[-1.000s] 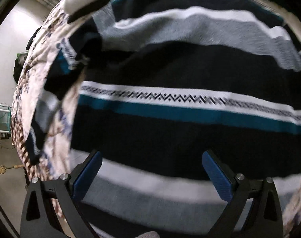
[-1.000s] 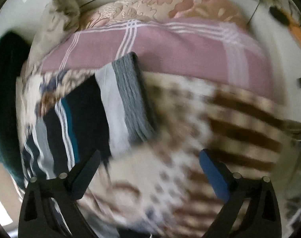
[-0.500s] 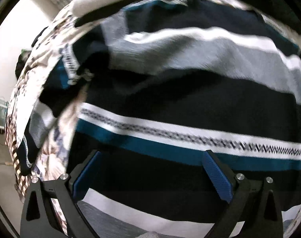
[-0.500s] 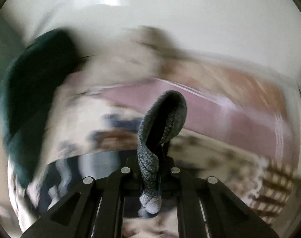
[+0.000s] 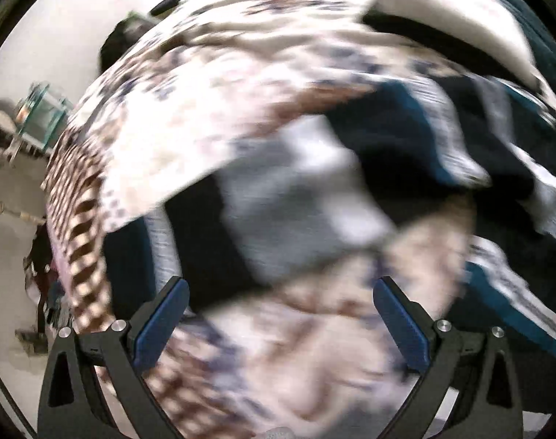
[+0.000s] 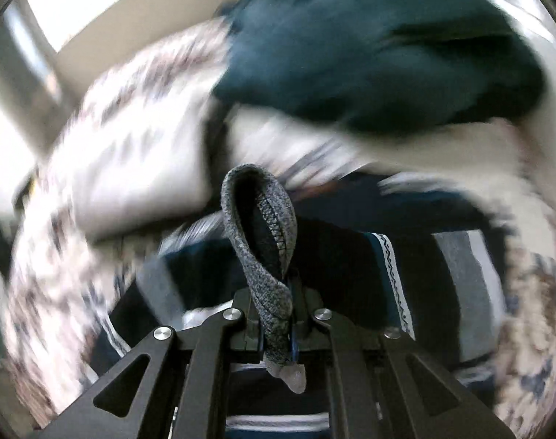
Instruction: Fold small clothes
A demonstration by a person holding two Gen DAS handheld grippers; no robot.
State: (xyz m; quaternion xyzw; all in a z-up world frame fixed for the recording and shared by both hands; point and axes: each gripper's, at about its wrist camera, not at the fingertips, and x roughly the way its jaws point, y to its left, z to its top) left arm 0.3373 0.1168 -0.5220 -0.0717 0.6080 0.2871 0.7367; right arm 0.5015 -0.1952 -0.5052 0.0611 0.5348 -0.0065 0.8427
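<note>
A striped knit garment [image 5: 292, 197] in black, grey, white and teal lies crumpled on a patterned bedspread [image 5: 212, 84]. My left gripper [image 5: 278, 323] is open and empty, with its blue pads over the bedspread just below the garment's grey part. My right gripper [image 6: 276, 314] is shut on the garment's grey ribbed hem [image 6: 256, 230], which loops up out of the jaws. The garment's black, teal and zigzag stripes [image 6: 391, 278] hang behind the gripper. Both views are blurred by motion.
A dark teal cloth [image 6: 380, 47] and a white cloth [image 6: 314, 139] lie on the bed beyond the right gripper. A white and black item [image 5: 461, 33] lies at the upper right of the left wrist view. The bed's edge [image 5: 73, 226] and floor are at the left.
My right gripper closed on the grey hem and swung toward the teal cloth. My left gripper moved off the garment's body toward its edge, over the bedspread.
</note>
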